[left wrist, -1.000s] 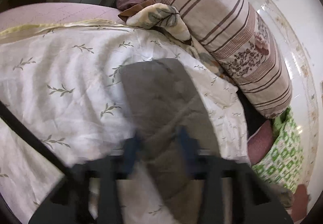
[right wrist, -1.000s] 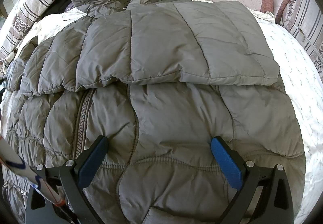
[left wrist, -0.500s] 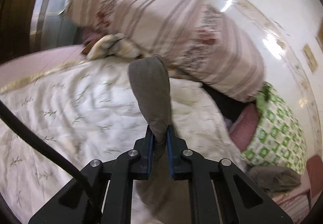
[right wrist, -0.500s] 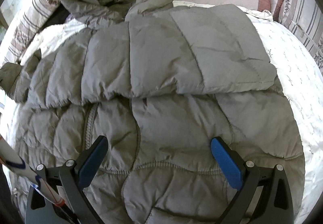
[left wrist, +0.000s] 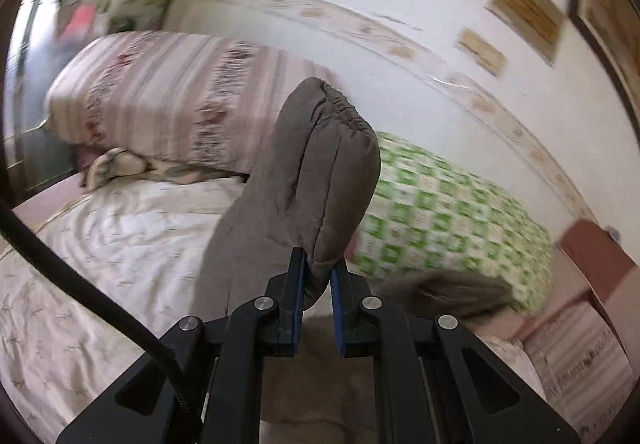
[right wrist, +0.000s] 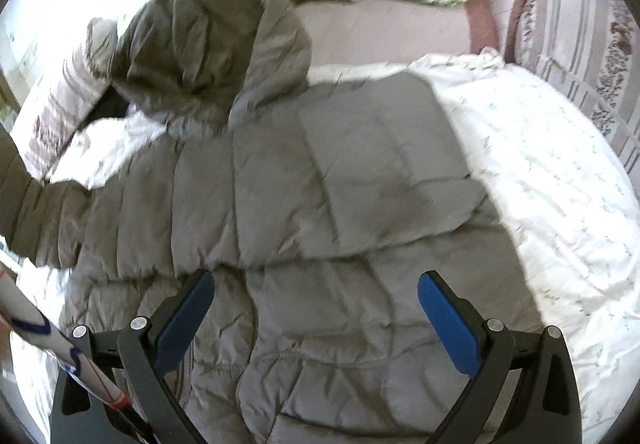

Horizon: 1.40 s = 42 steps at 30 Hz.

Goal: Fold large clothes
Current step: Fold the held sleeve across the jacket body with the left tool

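Note:
A grey quilted hooded jacket [right wrist: 320, 212] lies spread on the white bed sheet [right wrist: 560, 180], one sleeve folded across its chest and its hood [right wrist: 208, 44] at the far end. My left gripper [left wrist: 318, 272] is shut on the cuff of the other jacket sleeve [left wrist: 316, 180] and holds it up off the bed; that raised sleeve [right wrist: 16, 200] shows at the left edge of the right wrist view. My right gripper [right wrist: 316, 304] hovers open above the jacket's lower body with nothing between its fingers.
A pink striped floral bolster [left wrist: 180, 100] and a green-and-white checked pillow [left wrist: 448, 220] lie along the wall at the bed's head. A second striped cushion [right wrist: 580, 44] sits on the right. A black cable [left wrist: 80, 284] crosses the left wrist view.
My left gripper closed on the sleeve cuff and lifted it high off the sheet, swinging toward the pillows. The right gripper rose slightly and stayed open over the jacket.

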### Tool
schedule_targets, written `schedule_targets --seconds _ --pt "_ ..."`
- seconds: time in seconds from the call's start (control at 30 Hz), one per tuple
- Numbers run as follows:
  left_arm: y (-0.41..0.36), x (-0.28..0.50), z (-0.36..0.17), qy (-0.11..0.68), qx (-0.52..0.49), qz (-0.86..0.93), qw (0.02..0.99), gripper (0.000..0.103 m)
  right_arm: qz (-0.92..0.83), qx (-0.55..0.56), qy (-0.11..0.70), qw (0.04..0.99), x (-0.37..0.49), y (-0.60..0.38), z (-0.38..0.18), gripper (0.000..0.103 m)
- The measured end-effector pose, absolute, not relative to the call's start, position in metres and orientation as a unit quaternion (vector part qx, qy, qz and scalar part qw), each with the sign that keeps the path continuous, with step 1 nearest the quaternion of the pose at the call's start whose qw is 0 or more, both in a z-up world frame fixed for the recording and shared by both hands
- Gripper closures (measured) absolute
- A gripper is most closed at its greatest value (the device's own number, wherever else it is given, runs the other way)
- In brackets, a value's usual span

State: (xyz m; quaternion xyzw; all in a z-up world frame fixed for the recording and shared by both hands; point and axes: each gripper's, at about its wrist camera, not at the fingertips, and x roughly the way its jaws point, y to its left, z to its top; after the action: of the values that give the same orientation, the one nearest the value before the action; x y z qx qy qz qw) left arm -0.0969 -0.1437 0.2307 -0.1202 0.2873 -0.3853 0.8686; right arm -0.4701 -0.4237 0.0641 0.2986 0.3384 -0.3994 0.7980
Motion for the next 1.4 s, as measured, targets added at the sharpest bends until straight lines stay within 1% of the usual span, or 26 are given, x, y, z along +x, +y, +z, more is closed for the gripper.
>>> schedule_targets --seconds 0.2,0.5,0.77,0.93,1.1,1.13,1.17,1.23,1.33,1.37,1.4 --pt "-0.192 -0.168 0.247 0.288 -0.083 -0.429 0.852 0.092 -0.432 0.315 0.296 0.792 -0.492 -0.442 0.074 0.0" --pt "-0.258 -0.259 0.229 0.313 -0.026 -0.469 0.825 0.092 -0.455 0.352 0.254 0.777 -0.529 -0.46 0.087 0.0" --pt "-0.319 -0.33 0.175 0.347 0.047 -0.496 0.795 0.092 -0.488 0.389 0.206 0.754 -0.565 -0.479 0.092 0.0" --pt "-0.348 -0.36 0.125 0.377 0.1 -0.49 0.78 0.092 -0.491 0.399 0.185 0.752 -0.577 -0.482 0.095 0.0" --pt "-0.361 -0.374 0.095 0.39 0.141 -0.486 0.769 0.09 -0.485 0.401 0.178 0.756 -0.581 -0.485 0.098 0.001" --pt "-0.363 -0.376 0.09 0.395 0.149 -0.484 0.766 0.085 -0.484 0.401 0.178 0.757 -0.582 -0.485 0.098 0.001" --pt "-0.364 -0.377 0.087 0.399 0.156 -0.484 0.763 0.071 -0.483 0.402 0.177 0.757 -0.582 -0.486 0.098 0.001" --pt "-0.363 -0.378 0.085 0.406 0.173 -0.481 0.758 0.052 -0.48 0.405 0.175 0.758 -0.582 -0.486 0.098 0.001" --pt "-0.346 -0.379 0.096 0.393 0.165 -0.497 0.756 0.052 -0.461 0.413 0.17 0.767 -0.578 -0.486 0.096 0.001" --pt "-0.337 -0.377 0.103 0.388 0.161 -0.503 0.756 0.052 -0.454 0.415 0.169 0.77 -0.577 -0.485 0.096 0.003" --pt "-0.329 -0.375 0.109 0.384 0.153 -0.507 0.756 0.052 -0.443 0.414 0.17 0.777 -0.573 -0.484 0.095 0.007"
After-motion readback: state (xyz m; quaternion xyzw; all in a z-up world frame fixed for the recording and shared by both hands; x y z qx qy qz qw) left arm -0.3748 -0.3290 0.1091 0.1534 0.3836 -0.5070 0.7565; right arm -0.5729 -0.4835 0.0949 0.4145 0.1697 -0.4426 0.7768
